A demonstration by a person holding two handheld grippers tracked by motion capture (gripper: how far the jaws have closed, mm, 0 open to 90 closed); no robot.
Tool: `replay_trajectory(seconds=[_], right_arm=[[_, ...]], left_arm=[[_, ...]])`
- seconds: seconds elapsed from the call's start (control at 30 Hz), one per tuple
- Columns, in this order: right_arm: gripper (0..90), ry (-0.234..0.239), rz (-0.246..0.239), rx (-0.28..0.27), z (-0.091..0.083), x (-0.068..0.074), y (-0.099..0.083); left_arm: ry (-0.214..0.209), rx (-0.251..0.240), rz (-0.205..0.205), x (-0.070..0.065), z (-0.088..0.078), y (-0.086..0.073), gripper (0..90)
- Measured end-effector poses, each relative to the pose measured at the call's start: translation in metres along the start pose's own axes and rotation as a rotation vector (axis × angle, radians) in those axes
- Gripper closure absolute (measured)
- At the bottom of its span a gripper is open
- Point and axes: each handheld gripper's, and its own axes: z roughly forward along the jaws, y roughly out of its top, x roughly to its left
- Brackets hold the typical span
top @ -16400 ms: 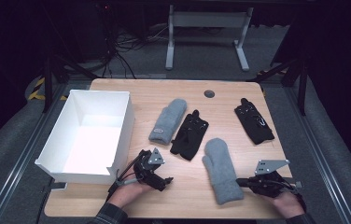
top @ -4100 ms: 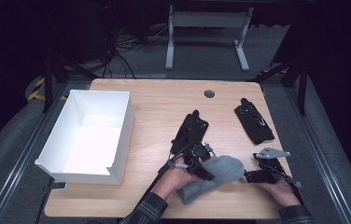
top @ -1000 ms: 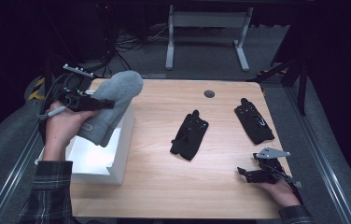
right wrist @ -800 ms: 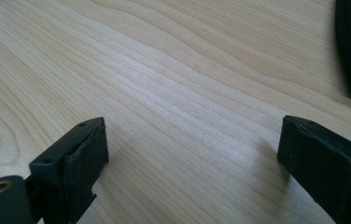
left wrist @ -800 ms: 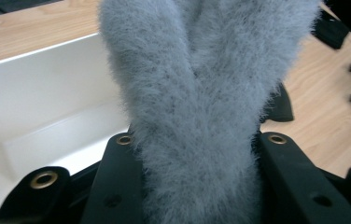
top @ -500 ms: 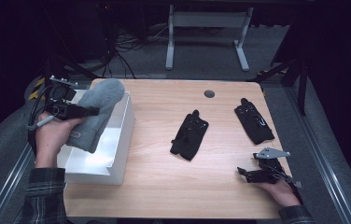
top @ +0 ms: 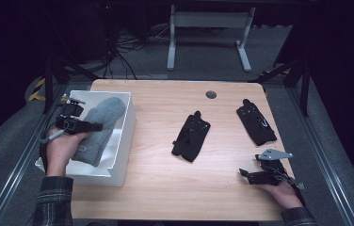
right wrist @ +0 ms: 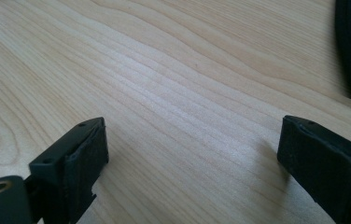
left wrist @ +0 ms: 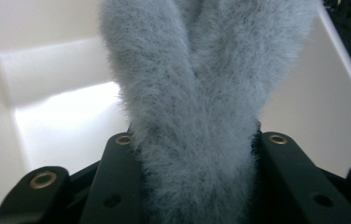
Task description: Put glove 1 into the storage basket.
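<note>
Left claw [top: 95,126] clamped on grey mitten [top: 100,123] inside white box [top: 124,136], right claw [top: 245,175] wide open, empty, on table [top: 156,179]

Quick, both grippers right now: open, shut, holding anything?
Left gripper: shut on the grey mittens, over the white box.
Right gripper: open, holding nothing, low over the bare table.
</note>
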Motion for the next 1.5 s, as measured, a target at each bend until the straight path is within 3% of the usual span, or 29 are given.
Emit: replay_trajectory(seconds=[0.5, 0.67, 0.73, 0.77, 0.8, 0.93, 1.13, 1.23, 1.5], right_arm=[[8.6, -0.001, 0.0, 0.0, 0.0, 0.0, 0.0], [8.6, -0.001, 0.0, 0.0, 0.0, 0.0, 0.0], [8.6, -0.002, 0.0, 0.0, 0.0, 0.0, 0.0], [8.6, -0.002, 0.0, 0.0, 0.0, 0.0, 0.0], [8.6, -0.002, 0.0, 0.0, 0.0, 0.0, 0.0], [8.6, -0.003, 0.0, 0.0, 0.0, 0.0, 0.0], [8.5, -0.003, 0.001, 0.0, 0.0, 0.0, 0.0], [8.5, -0.003, 0.001, 0.0, 0.0, 0.0, 0.0], [8.5, -0.004, 0.001, 0.0, 0.0, 0.0, 0.0]], left_arm=[[0.013, 0.106, -0.062, 0.024, 0.05, -0.015, 61.9], [0.026, 0.104, -0.078, 0.031, 0.059, -0.019, 51.4], [0.052, 0.107, -0.072, 0.033, 0.06, -0.019, 47.0], [0.068, 0.106, -0.073, 0.034, 0.061, -0.019, 38.9], [0.079, 0.105, -0.072, 0.034, 0.062, -0.02, 38.9], [0.112, 0.086, -0.058, 0.033, 0.059, -0.019, 29.3], [0.132, 0.046, -0.025, 0.026, 0.044, -0.014, 25.3], [0.143, -0.001, -0.018, 0.021, 0.034, -0.011, 24.8], [0.122, -0.066, 0.015, 0.007, 0.015, -0.003, 24.1]])
